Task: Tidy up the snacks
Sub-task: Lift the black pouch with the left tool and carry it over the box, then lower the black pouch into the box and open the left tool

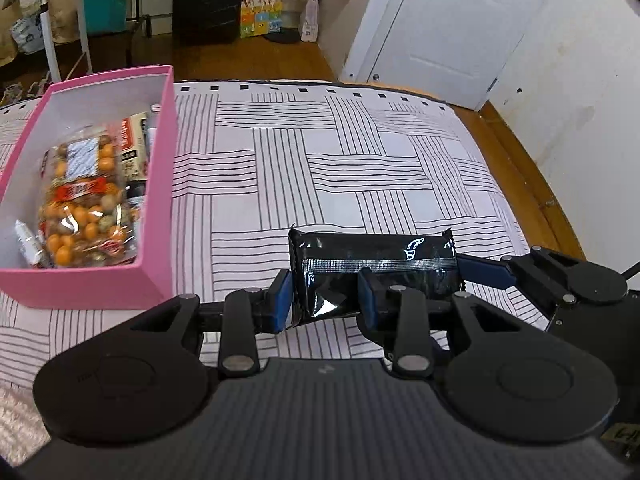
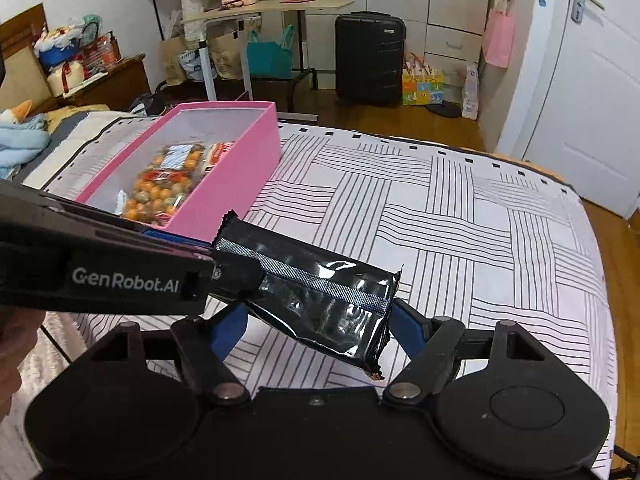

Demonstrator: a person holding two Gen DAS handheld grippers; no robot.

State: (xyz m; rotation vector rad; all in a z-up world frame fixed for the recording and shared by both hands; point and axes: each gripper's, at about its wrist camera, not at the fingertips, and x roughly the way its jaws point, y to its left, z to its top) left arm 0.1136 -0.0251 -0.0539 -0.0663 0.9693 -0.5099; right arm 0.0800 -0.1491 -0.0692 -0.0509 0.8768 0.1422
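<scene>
Together, both grippers clamped the black foil snack packet (image 1: 374, 268) above the striped bedspread (image 1: 360, 168), left gripper (image 1: 324, 300) pinching its near-left end, right gripper (image 2: 316, 326) spanning its width; next, carry toward ten o'clock into the pink box (image 1: 160, 184).

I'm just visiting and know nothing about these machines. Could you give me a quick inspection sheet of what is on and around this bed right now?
Surface: bed cover, white with black line blocks, mostly bare.
Job's things: black snack packet held up off the cover; pink box on the cover holds a bag of orange balls and other packs.
Clutter: nothing seen on the cover besides the box.
Grippers: left claw shut on the black snack packet near one end; right claw closed across the packet's other end, jaws wide.
Cables: a dark lead at the right edge of the left view.
Surroundings: black suitcase, teal bag, white door, wooden floor.
</scene>
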